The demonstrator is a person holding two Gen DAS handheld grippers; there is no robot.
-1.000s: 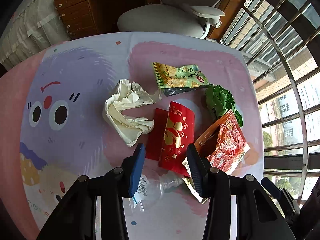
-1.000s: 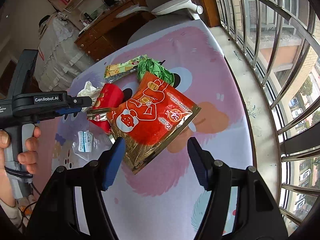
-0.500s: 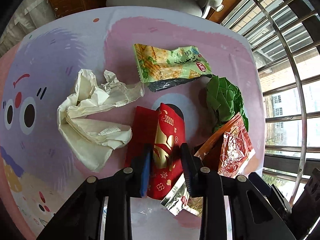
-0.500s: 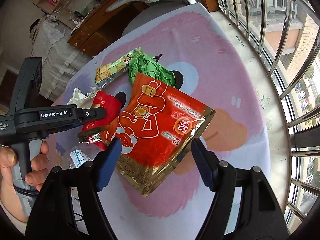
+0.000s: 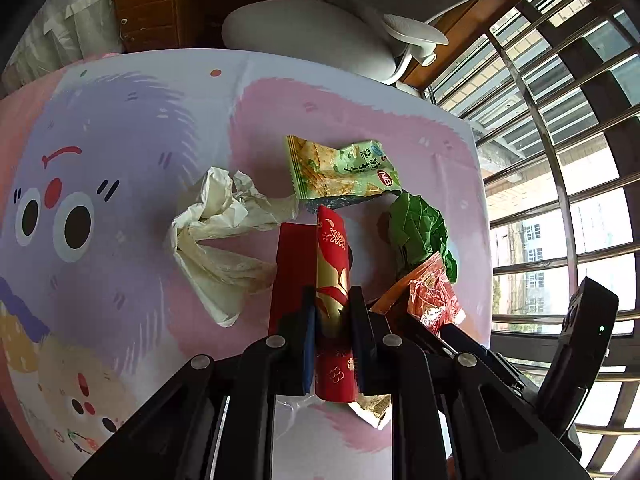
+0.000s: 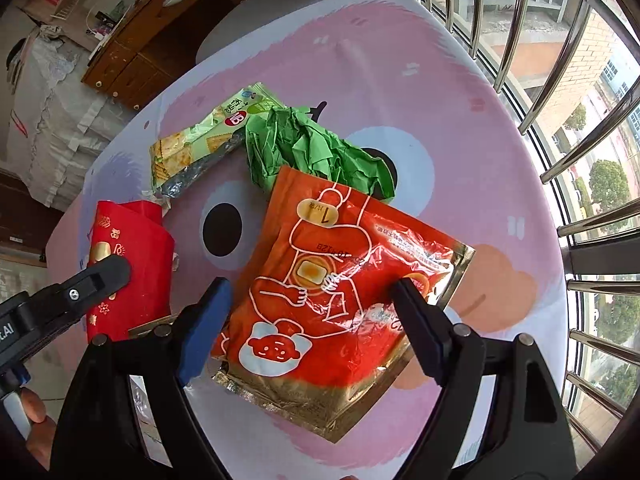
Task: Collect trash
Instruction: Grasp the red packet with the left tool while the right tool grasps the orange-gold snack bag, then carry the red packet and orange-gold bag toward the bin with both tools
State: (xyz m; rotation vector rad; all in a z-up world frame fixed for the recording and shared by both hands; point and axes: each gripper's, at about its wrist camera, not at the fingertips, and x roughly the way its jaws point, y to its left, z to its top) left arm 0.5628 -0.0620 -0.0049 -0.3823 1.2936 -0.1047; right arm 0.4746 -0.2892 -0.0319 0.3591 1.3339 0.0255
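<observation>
My left gripper (image 5: pixel 331 312) is shut on a red and gold envelope (image 5: pixel 333 256), which buckles between the pads; the same red envelope (image 6: pixel 132 248) shows in the right wrist view under the left gripper's finger. My right gripper (image 6: pixel 308 308) stands open, its fingers on either side of a large orange snack pouch (image 6: pixel 340 280) lying flat. A crumpled green paper (image 6: pixel 312 148) lies just beyond the pouch, a green cracker wrapper (image 5: pixel 340 168) behind that, and a crumpled white plastic bag (image 5: pixel 224 236) to the left.
Everything lies on a table with a pink and purple cartoon cloth (image 5: pixel 120 152). A grey office chair (image 5: pixel 320 36) and a wooden desk (image 5: pixel 160 4) stand past the far edge. Metal window bars (image 6: pixel 560 100) run along the right. A clear plastic wrapper (image 5: pixel 292 404) lies under my left gripper.
My left gripper moved forward over the red envelope and shut on it, bending it. My right gripper came down closer over the orange pouch, still open.
</observation>
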